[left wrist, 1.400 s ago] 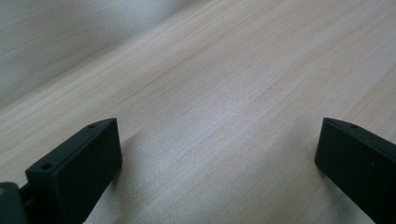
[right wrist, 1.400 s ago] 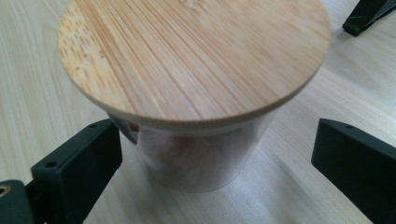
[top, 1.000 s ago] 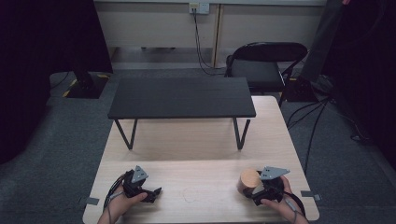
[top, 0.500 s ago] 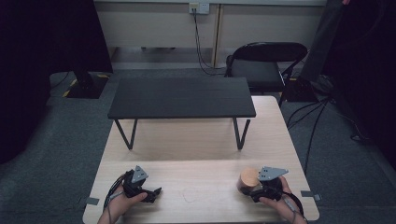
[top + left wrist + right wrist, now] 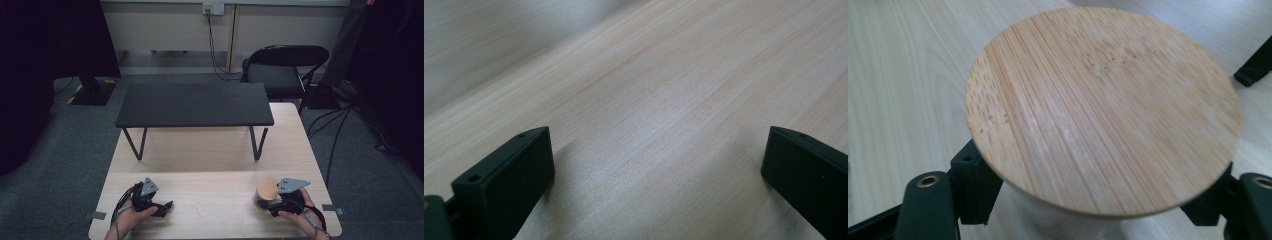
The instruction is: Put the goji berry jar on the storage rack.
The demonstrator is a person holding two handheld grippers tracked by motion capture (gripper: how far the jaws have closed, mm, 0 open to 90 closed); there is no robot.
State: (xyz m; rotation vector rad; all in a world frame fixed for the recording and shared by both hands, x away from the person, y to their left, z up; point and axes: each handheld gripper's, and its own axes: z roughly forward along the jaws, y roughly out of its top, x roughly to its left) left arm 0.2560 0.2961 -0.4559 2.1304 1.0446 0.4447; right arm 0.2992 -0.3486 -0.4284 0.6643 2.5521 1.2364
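Right gripper (image 5: 272, 206), in my reading, grips a pale jar (image 5: 1068, 222) with round bamboo lid (image 5: 266, 190), jaws on either side, near the table's (image 5: 210, 150) front right. Left gripper (image 5: 162, 206) rests at front left, jaws wide apart over bare wood.

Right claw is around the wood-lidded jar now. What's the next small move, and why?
Probably a short straight lift. The right claw has its jaws on either side of the jar, under the round wooden lid, and the jar stands on the table near its front edge. The left claw is open over bare wood, so it is free to steady the jar if needed.
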